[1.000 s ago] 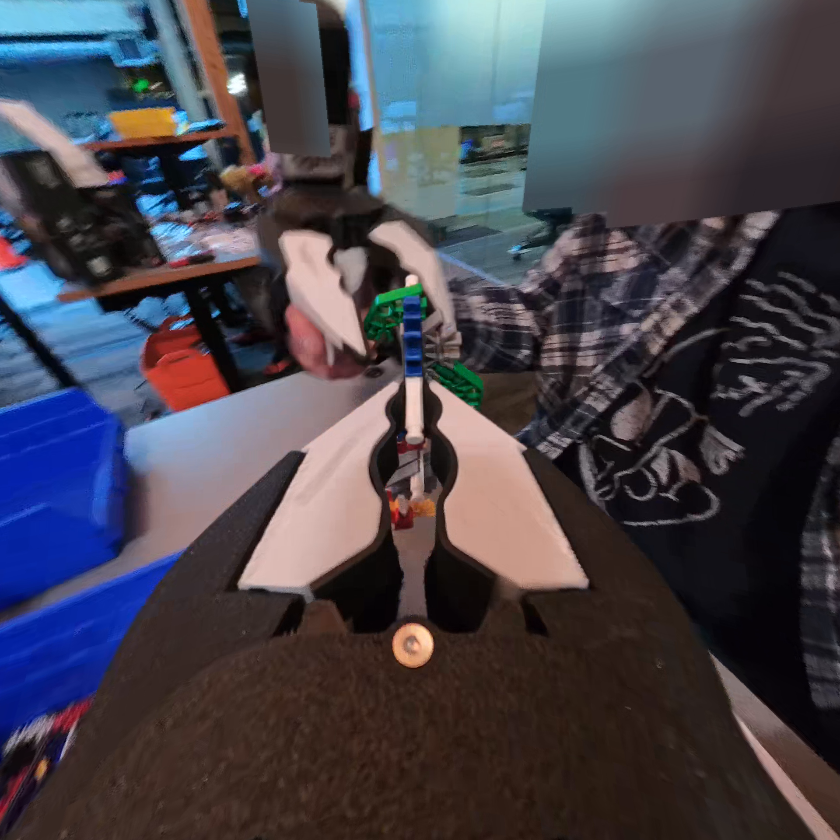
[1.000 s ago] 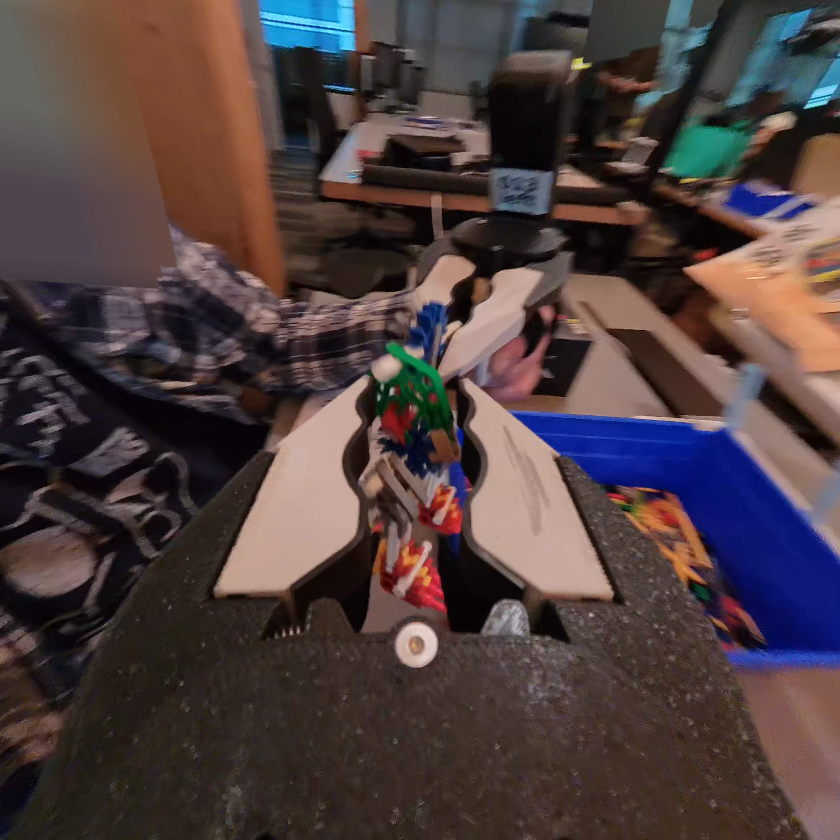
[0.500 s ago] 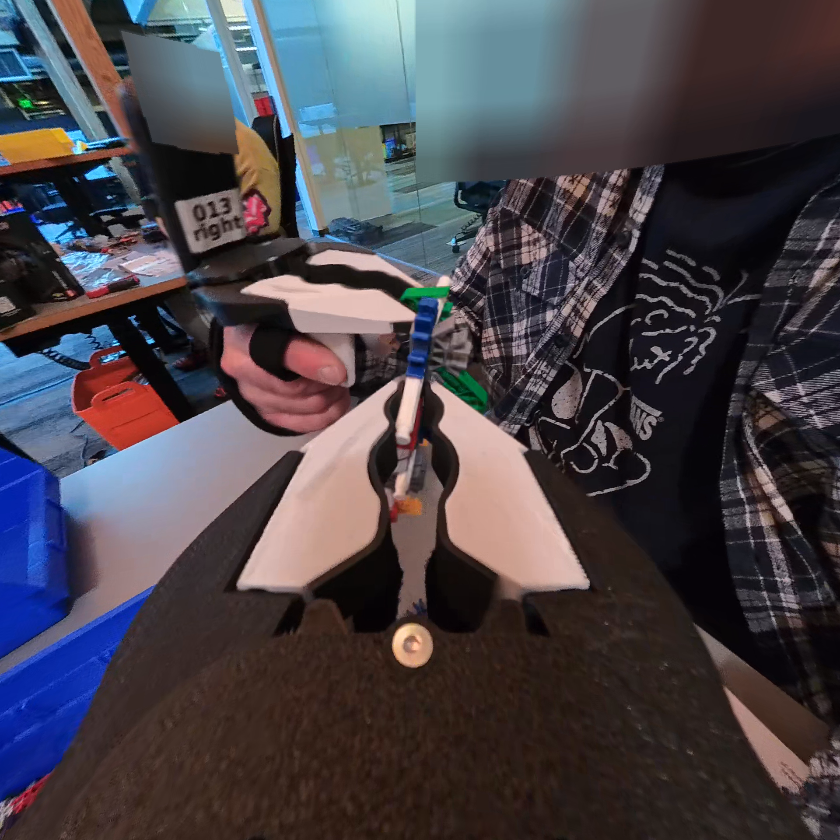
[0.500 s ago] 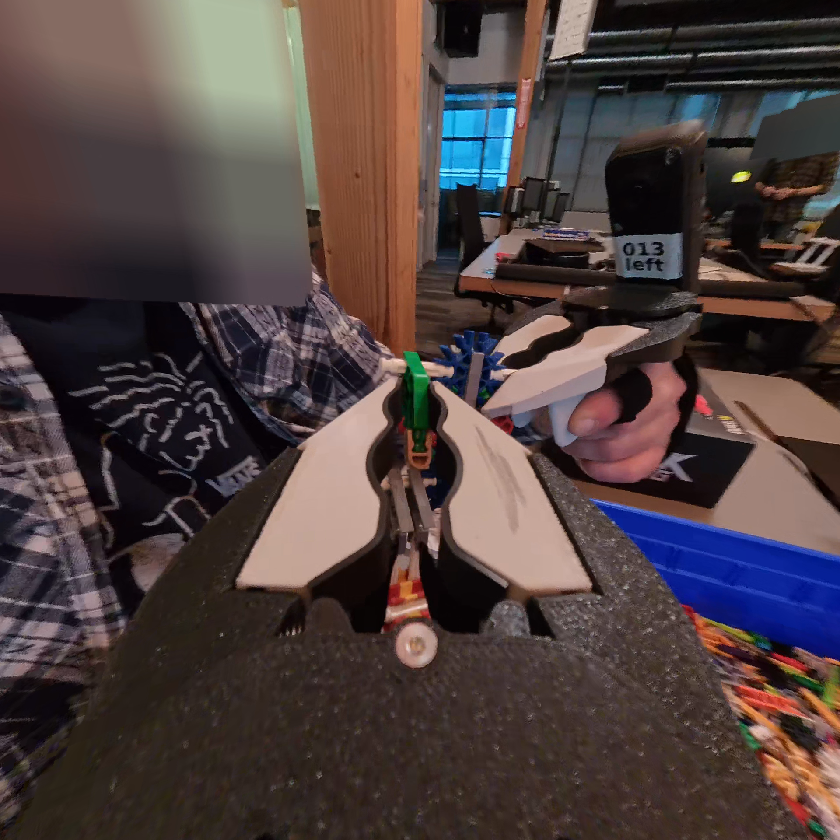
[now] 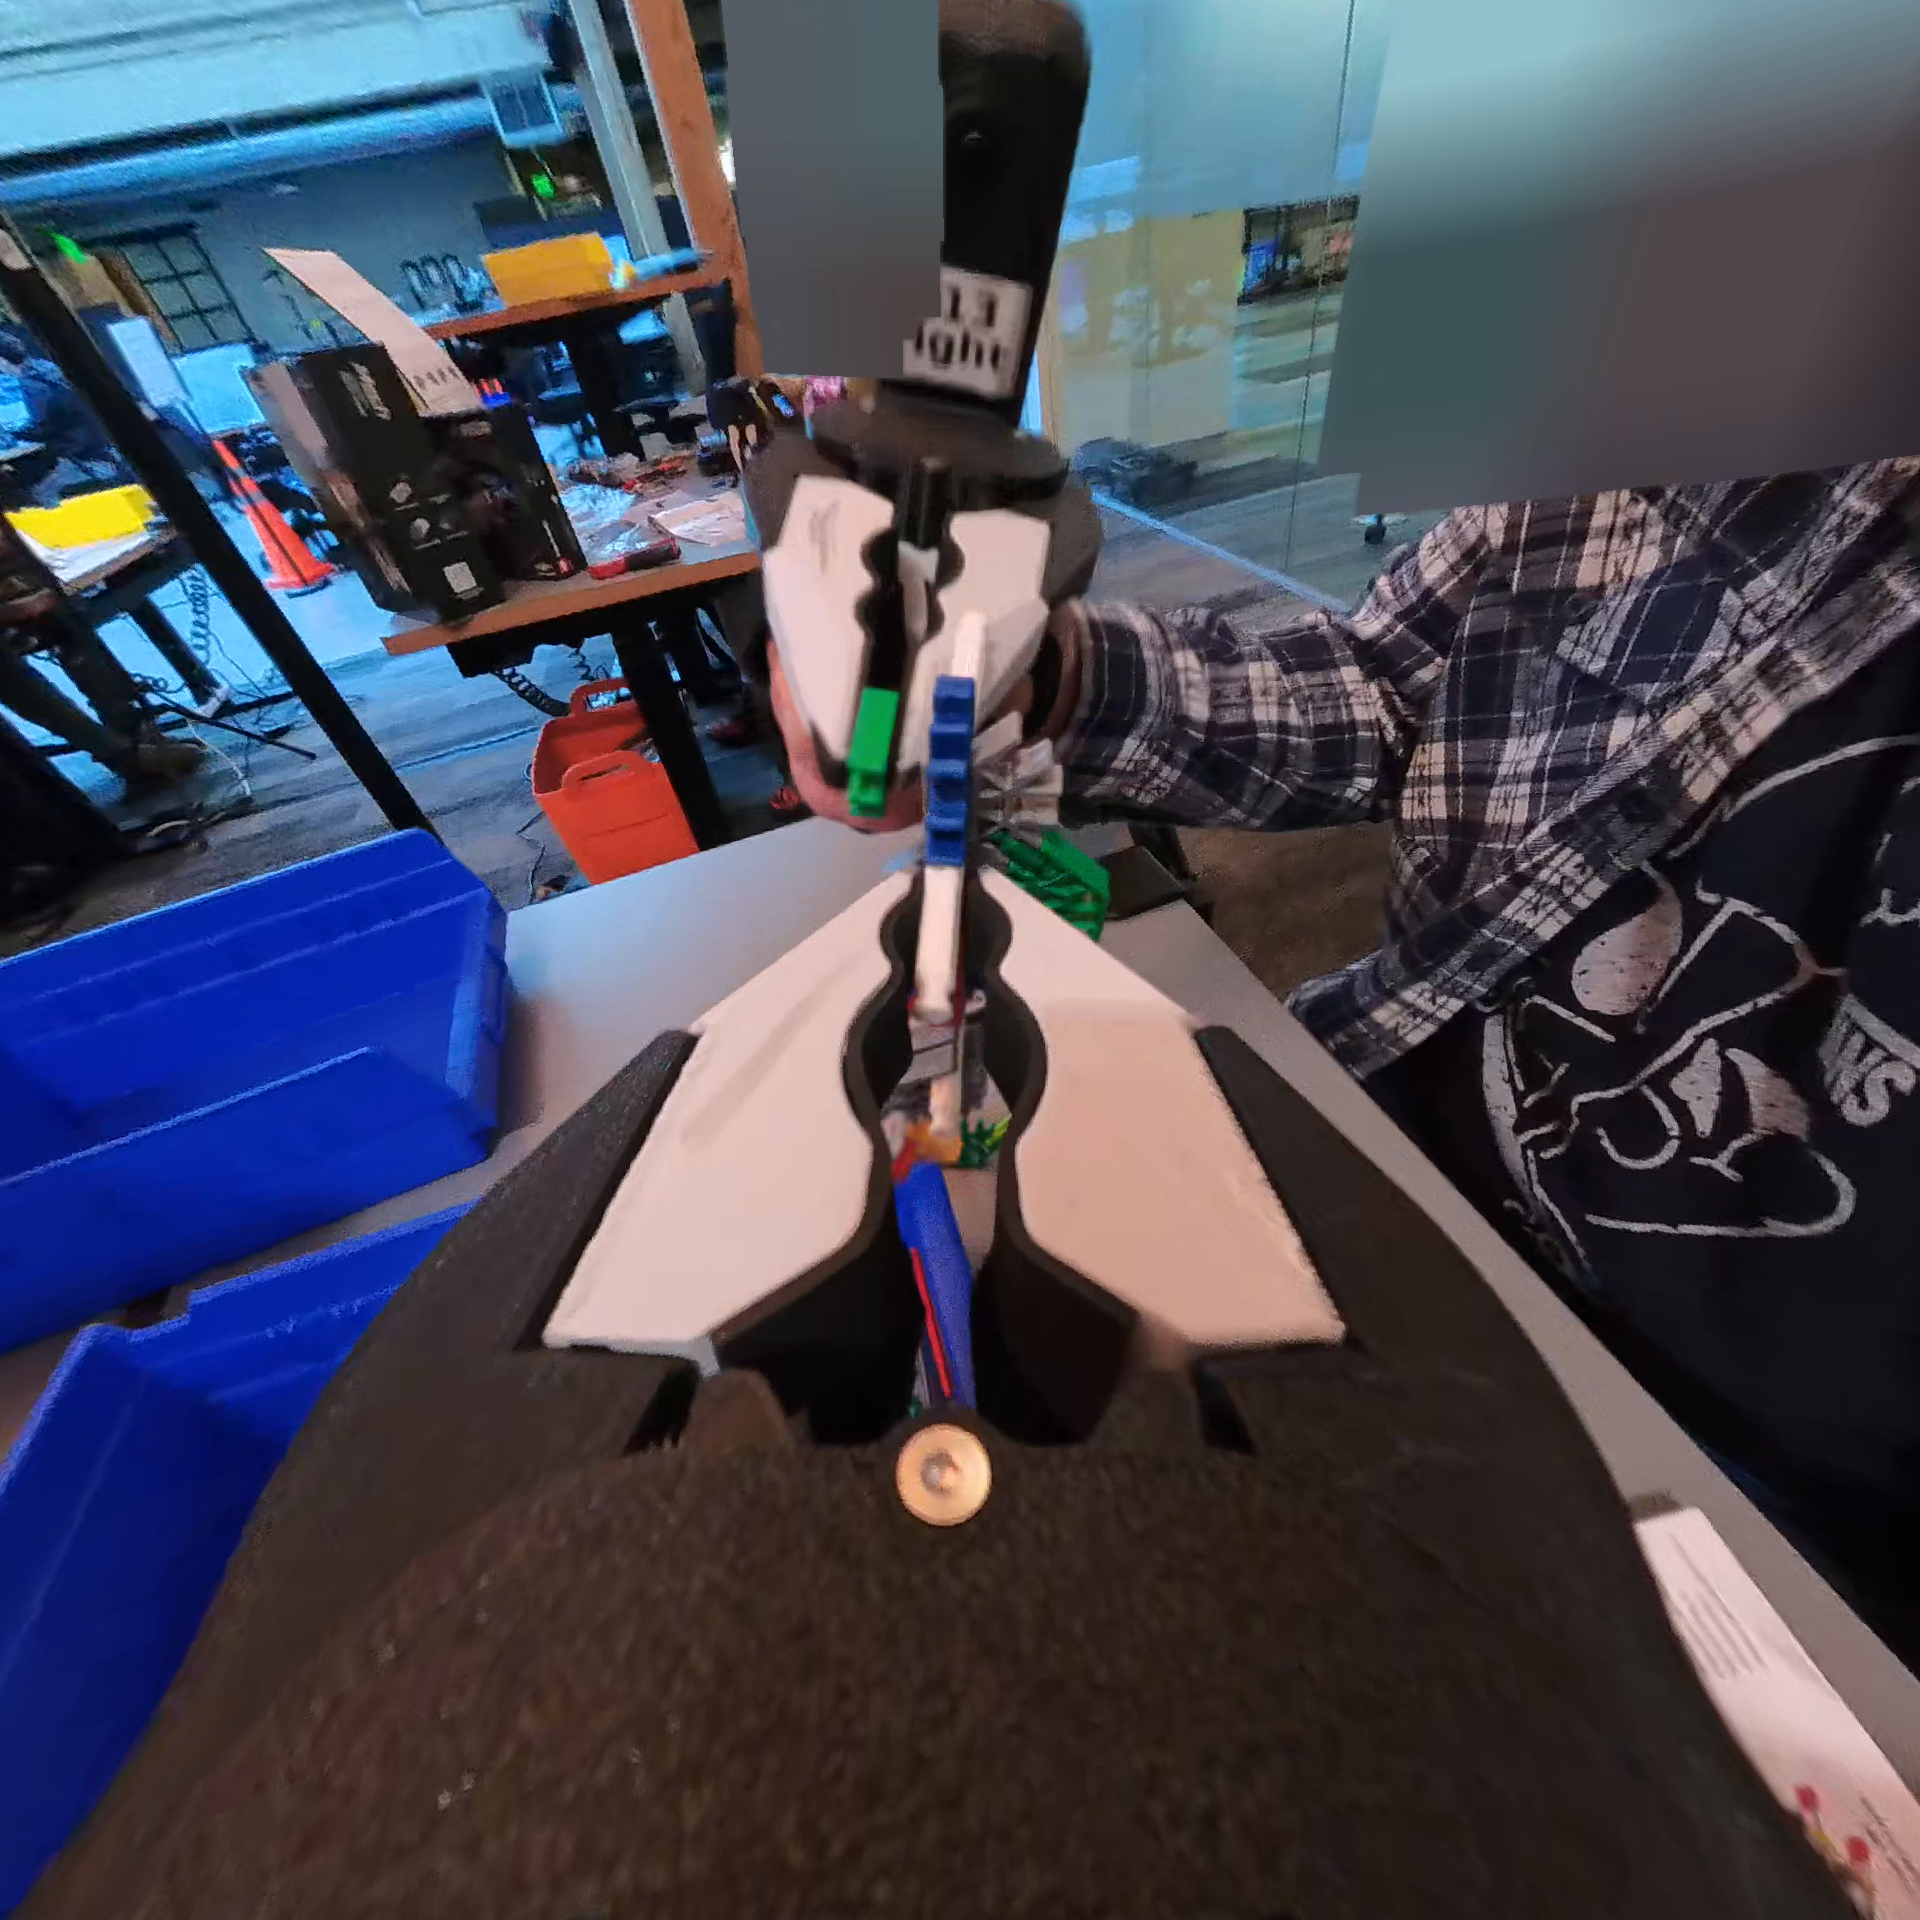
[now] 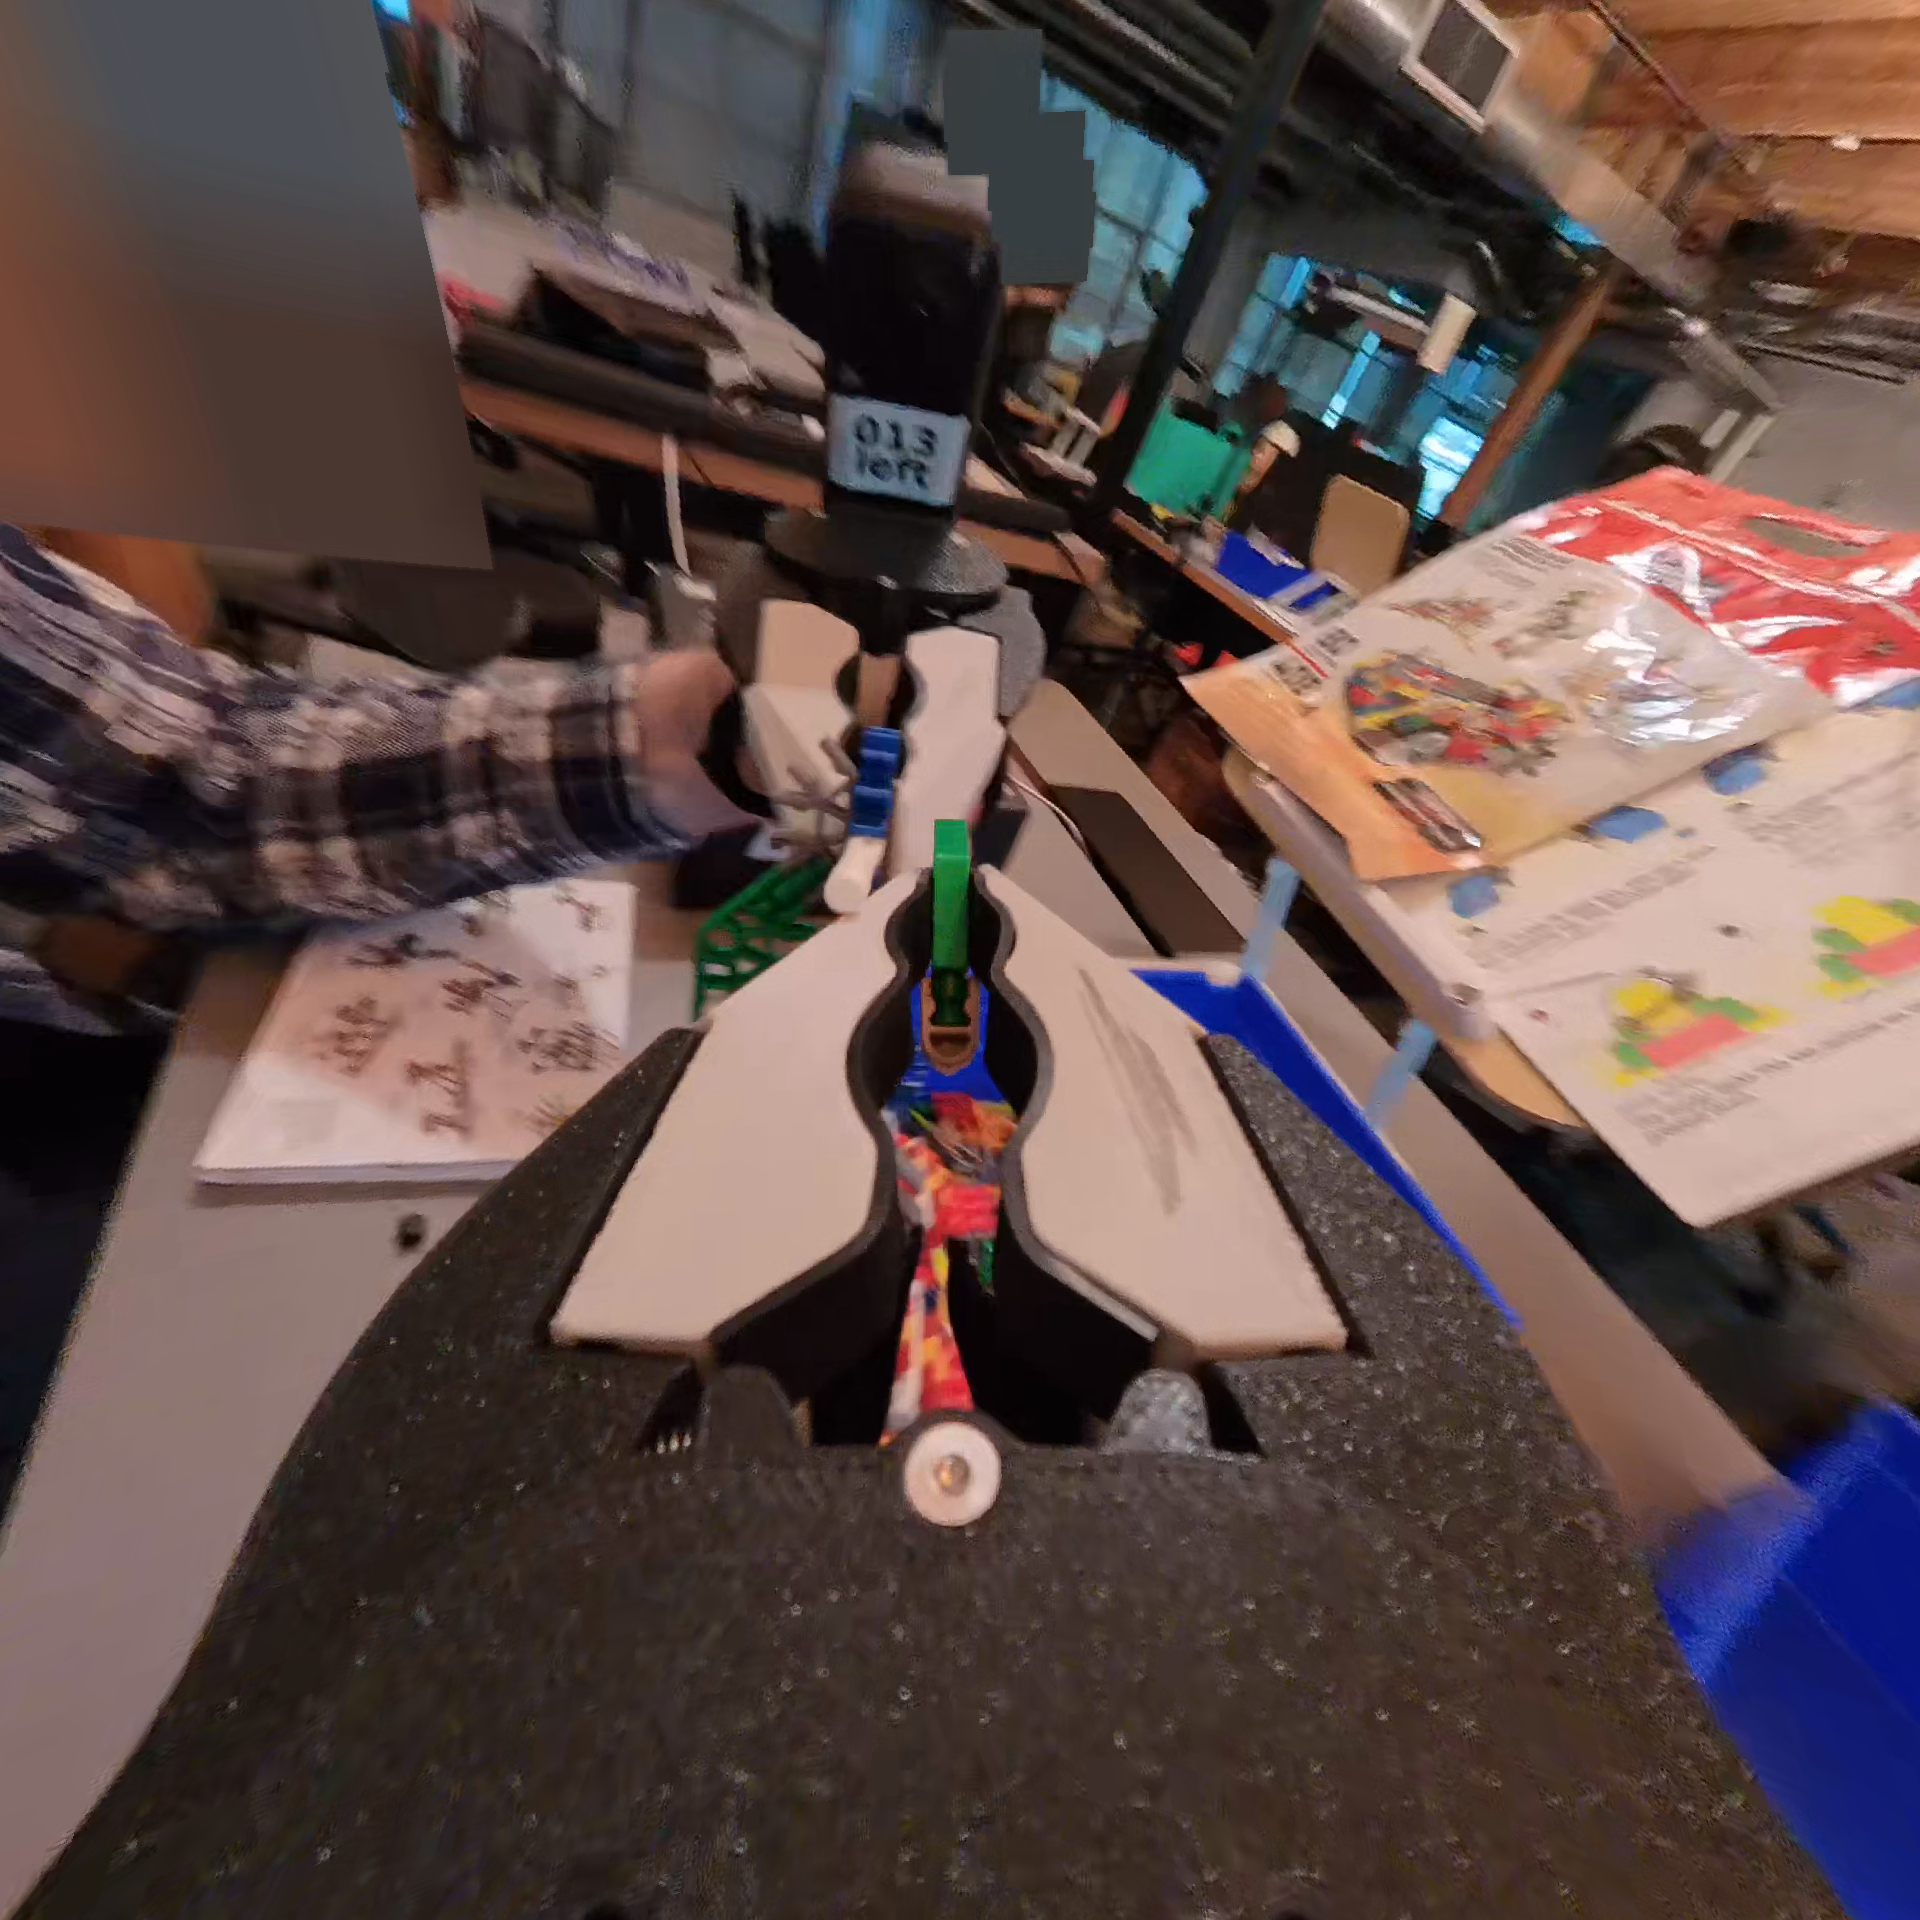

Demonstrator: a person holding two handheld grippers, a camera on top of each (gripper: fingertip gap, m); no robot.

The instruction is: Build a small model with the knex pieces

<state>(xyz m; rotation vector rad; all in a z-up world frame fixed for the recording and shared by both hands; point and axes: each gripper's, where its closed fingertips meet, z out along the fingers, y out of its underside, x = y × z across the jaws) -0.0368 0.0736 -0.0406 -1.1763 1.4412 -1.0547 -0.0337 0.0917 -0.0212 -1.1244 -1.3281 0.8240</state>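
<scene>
My left gripper (image 5: 940, 883) is shut on a white rod (image 5: 938, 940) that carries a blue toothed connector (image 5: 949, 769) and a grey spoked piece (image 5: 1023, 781) at its far end. My right gripper (image 6: 951, 883) is shut on a green rod piece (image 6: 950, 899). The two grippers face each other above the table. In the left wrist view the right gripper (image 5: 883, 774) holds the green piece (image 5: 871, 750) just left of the blue connector, apart from it. In the right wrist view the left gripper (image 6: 883, 769) shows with the blue connector (image 6: 876, 781). A green lattice build (image 6: 756, 927) stands on the table below.
Blue bins (image 5: 239, 1018) stand left of the grey table (image 5: 665, 935). A blue bin (image 6: 1262, 1029) of mixed coloured pieces sits under my right gripper. An open instruction booklet (image 6: 436, 1029) lies on the table. A picture sheet on a stand (image 6: 1683, 935) is at right. A person in a plaid shirt (image 5: 1507, 675) holds both grippers. Less than 4 cm separates the two grippers' tips.
The right gripper has turned from sideways to facing the left gripper head-on. The green piece now sits beside the blue connector. Both grippers have tilted down toward the table.
</scene>
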